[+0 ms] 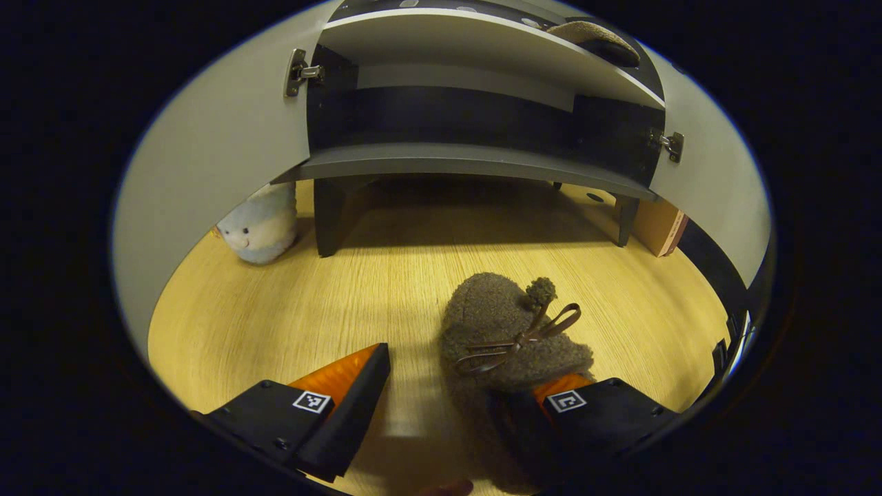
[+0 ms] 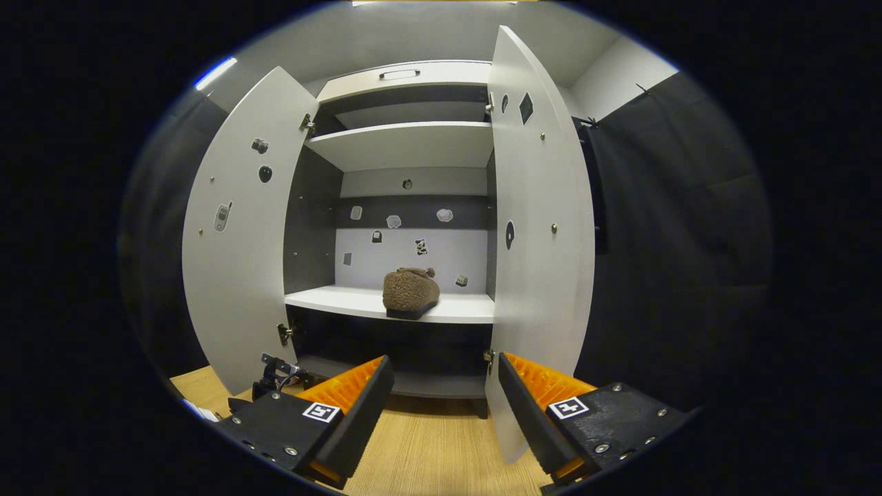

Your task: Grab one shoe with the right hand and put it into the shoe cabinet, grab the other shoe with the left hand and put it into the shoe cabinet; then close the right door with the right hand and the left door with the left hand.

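Observation:
A brown fuzzy slipper [image 1: 513, 331] with a bow lies on the wooden floor in the left gripper view. My left gripper [image 1: 448, 393] is open around its heel end: the right finger sits on the slipper's near right side and the left finger stands apart from it. The second slipper [image 2: 411, 293] rests on the white middle shelf of the shoe cabinet [image 2: 406, 145]; its edge also shows as the slipper on the shelf [image 1: 592, 38]. My right gripper [image 2: 444, 393] hangs open and empty in front of the cabinet. The left door [image 2: 238, 262] and the right door [image 2: 541, 227] both stand open.
A pale plush toy [image 1: 258, 224] sits on the floor by the cabinet's left leg. A brown cardboard box [image 1: 661, 224] stands behind the right leg. The cabinet's lower shelf [image 1: 468, 162] is bare. The right door's lower edge hangs just beyond my right gripper's right finger.

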Available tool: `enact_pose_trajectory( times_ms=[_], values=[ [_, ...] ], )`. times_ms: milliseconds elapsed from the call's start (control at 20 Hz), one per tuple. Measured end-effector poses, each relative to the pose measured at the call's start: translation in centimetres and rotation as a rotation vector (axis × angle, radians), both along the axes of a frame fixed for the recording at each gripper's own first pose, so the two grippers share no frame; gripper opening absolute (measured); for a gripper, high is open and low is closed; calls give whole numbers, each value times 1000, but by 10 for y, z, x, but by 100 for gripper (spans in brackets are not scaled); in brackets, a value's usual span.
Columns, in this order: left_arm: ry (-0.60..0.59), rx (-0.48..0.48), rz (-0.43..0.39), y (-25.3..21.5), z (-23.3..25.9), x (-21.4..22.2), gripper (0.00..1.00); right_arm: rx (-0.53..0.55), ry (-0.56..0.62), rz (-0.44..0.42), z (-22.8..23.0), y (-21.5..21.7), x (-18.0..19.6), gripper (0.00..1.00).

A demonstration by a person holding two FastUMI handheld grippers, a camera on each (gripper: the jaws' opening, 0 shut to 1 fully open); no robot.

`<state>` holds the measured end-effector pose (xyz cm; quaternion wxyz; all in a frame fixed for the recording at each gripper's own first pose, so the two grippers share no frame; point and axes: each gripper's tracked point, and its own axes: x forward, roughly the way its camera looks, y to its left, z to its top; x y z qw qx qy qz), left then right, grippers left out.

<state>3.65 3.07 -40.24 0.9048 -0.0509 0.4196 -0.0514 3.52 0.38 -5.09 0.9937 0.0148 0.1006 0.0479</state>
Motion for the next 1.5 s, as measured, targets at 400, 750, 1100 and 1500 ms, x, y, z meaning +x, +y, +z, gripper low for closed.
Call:
enact_pose_trajectory(
  times_ms=[400,750,1100,1500],
  values=[
    [-64,21,24,-5,8,11,20,5,15,19,-6,1,2,94],
    [-186,21,91,8,117,-16,15,25,3,50,-5,11,4,94],
    [-427,14,163,40,320,36,14,53,-18,65,1,20,3,94],
    [-546,52,169,66,444,172,14,54,-37,47,14,16,-7,94]
  ],
)
